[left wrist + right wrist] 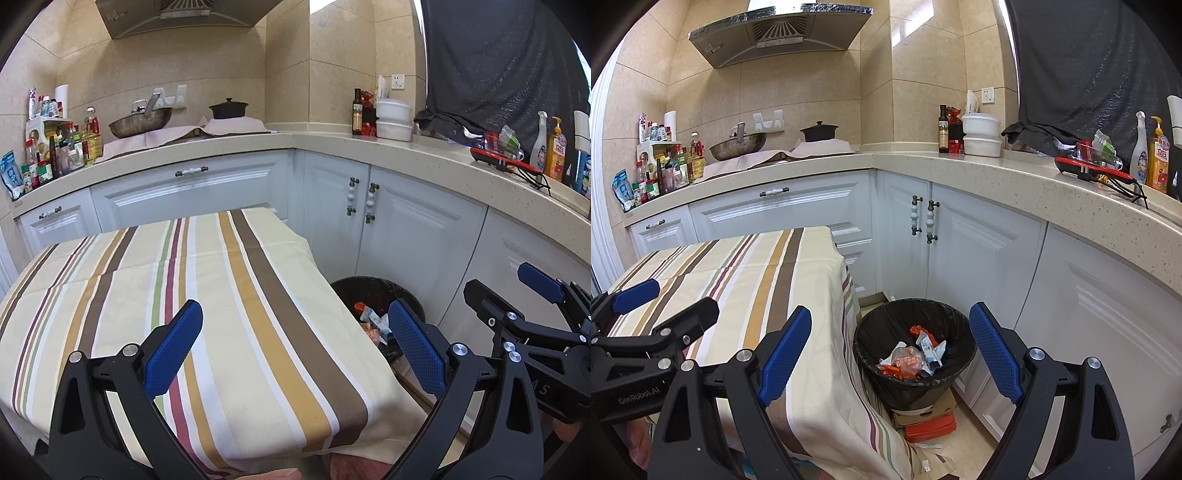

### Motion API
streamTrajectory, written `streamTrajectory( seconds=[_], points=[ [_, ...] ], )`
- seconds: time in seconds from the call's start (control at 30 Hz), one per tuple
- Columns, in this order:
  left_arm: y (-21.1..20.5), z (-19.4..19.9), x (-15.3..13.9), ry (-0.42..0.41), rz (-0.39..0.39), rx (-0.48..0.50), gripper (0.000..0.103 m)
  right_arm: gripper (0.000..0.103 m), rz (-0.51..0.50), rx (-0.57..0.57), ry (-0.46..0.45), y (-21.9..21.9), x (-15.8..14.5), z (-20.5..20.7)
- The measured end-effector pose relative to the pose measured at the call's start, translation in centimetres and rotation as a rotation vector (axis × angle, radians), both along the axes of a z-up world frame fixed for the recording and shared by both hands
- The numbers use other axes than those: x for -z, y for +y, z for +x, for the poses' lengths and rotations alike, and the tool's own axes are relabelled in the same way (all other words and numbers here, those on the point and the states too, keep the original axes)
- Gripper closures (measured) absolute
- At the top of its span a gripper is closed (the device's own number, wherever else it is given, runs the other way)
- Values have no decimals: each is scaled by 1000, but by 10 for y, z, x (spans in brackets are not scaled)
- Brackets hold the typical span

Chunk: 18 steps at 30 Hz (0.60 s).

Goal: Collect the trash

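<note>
Closest to the camera are the two black tongs with blue pads. The left gripper [295, 347] has its jaws spread wide apart, and nothing is between them. It hangs over the near edge of a table with a striped cloth [207, 280]. The cloth has brown, tan, red, green and white stripes, and its top is bare.

The right gripper [890, 354] is open wide too, and it holds nothing. It is just to the right of the left one, and each shows at the edge of the other's view. It points down toward a black trash bin [886, 321] on the floor.

The bin stands right beside the table, at its right side, in front of the white cupboards [979, 251]. It has a black bag inside. The trash [912, 358] lies at the bottom of the bin: crumpled wrappers in orange, red, white and light blue. Under the bin are flat cardboard and a red thing.

Farther back is a long stone counter [923, 162] that bends around the corner. On it sit a metal wok [738, 146], a dark pot with a lid [819, 132], two white bowls stacked up [981, 134], a dark bottle [943, 129], and many small bottles [665, 166] on the left. On the right are a spray bottle [1139, 151] and an orange soap bottle [1158, 158]. A grey hood [779, 33] hangs on the tiled wall above.
</note>
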<state>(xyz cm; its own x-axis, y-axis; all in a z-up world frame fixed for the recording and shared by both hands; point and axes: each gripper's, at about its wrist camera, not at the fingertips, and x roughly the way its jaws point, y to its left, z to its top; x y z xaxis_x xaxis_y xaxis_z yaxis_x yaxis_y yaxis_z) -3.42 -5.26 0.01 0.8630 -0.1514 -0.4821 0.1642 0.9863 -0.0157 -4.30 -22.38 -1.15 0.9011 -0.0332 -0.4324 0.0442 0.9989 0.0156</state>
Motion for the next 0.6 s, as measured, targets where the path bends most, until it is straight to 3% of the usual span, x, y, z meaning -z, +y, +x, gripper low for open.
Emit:
streamTrajectory(
  seconds=[0.43,0.6],
  points=[
    [-1,3,4,11,3,7,5,18,5,11,3,1,2,-6],
    [7,18,9,66,3,-19,5,18,6,11,11,3,3,-1]
  ],
)
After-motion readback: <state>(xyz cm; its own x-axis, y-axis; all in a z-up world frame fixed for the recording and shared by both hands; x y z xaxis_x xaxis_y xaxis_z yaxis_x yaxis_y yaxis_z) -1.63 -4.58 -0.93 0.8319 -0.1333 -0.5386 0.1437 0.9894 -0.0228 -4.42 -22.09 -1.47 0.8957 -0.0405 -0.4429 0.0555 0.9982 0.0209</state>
